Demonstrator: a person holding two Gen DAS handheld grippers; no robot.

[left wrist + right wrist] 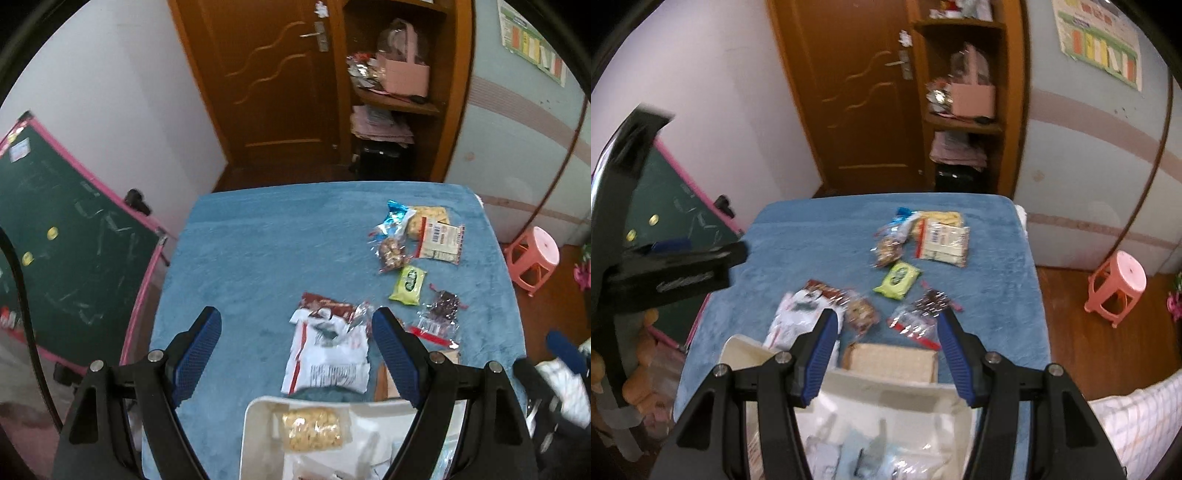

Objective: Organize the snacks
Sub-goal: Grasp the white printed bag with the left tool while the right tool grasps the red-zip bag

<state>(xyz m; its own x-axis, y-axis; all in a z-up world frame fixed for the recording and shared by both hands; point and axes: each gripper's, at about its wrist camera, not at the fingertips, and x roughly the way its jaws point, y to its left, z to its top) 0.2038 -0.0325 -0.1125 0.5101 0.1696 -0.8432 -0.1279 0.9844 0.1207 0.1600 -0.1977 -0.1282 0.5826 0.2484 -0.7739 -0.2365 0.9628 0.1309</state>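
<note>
Snack packets lie on a blue cloth-covered table (251, 251). A white bin (255, 435) at the near edge holds a clear bag of yellow snacks (312, 430) and other packets. My left gripper (295, 354) is open and empty above a white and red packet (328, 354). My right gripper (886, 354) is open and empty over the bin (886, 402), near a brown cracker packet (892, 360). A green packet (408, 285) (897, 277), a dark snack bag (441, 306) (929, 304) and a far cluster of packets (424, 232) (931, 236) lie farther off.
A green chalkboard with a pink frame (66, 240) leans left of the table. A wooden door (269, 81) and shelf (395, 92) stand behind. A pink stool (1117, 286) is on the floor at right. The left gripper's body (672, 273) shows at left in the right wrist view.
</note>
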